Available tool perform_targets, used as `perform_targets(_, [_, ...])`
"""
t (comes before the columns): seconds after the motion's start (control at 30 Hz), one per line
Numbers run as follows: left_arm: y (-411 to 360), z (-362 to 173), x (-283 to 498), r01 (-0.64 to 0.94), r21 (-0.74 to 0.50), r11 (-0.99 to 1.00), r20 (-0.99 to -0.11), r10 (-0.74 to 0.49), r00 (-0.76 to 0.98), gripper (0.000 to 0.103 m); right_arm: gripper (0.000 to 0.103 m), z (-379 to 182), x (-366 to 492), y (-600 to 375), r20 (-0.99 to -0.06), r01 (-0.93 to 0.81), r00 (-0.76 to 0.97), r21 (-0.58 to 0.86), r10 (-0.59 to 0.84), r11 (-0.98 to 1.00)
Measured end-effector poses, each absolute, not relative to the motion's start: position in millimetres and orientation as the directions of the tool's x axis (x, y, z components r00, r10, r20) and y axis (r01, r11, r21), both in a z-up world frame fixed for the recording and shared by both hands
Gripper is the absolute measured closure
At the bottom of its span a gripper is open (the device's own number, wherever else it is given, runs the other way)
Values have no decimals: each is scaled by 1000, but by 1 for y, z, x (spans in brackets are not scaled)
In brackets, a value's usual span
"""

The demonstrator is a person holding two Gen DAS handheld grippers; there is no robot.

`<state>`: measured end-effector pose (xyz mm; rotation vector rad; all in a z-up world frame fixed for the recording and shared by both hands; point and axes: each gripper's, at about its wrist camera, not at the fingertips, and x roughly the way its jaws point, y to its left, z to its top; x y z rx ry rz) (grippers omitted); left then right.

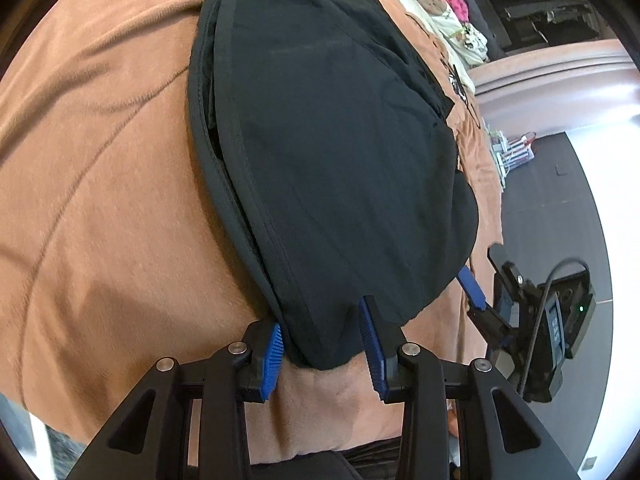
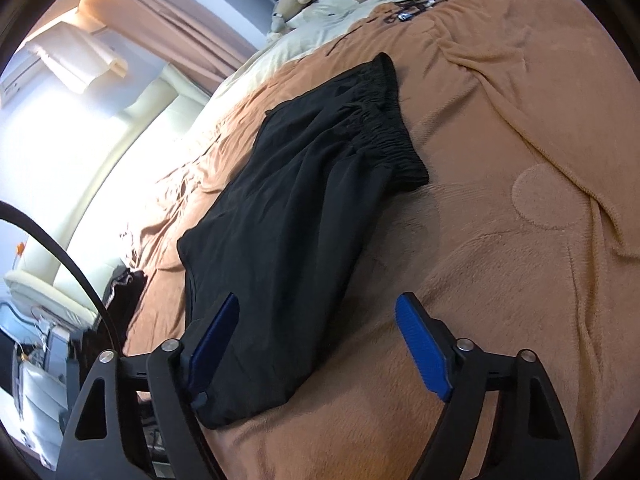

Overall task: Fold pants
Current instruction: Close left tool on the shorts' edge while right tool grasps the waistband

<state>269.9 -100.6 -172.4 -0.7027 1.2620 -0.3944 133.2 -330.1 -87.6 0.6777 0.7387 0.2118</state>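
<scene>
Garment: black, thin woven pants with a gathered elastic waistband lay lengthwise folded on the brown fleece blanket covering the bed.
Left gripper: jaws apart, straddling the near hem end of the pants, not pinching it.
Right gripper: jaws wide apart, one blue pad over the cloth, the other above bare blanket.
Handling: judged light, limp and slightly slippery; layers may slide apart.
Grip advice: pinch both stacked leg hems through all layers at the near corners, then carry them toward the waistband.
Risk: catching the fleece underneath.
</scene>
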Motion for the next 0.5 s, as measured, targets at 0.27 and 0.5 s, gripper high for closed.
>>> perform_targets(0.27, [-107, -174, 258, -123, -699, 705, -706, -652, 277, 65, 24, -106, 162, -352, -502, 105, 746, 738, 437, 667])
perform_targets(0.5, [-96, -166, 251, -145, -707, 692, -692, -635, 344, 98, 42, -119, 182, -362, -487, 126, 747, 772, 452, 623])
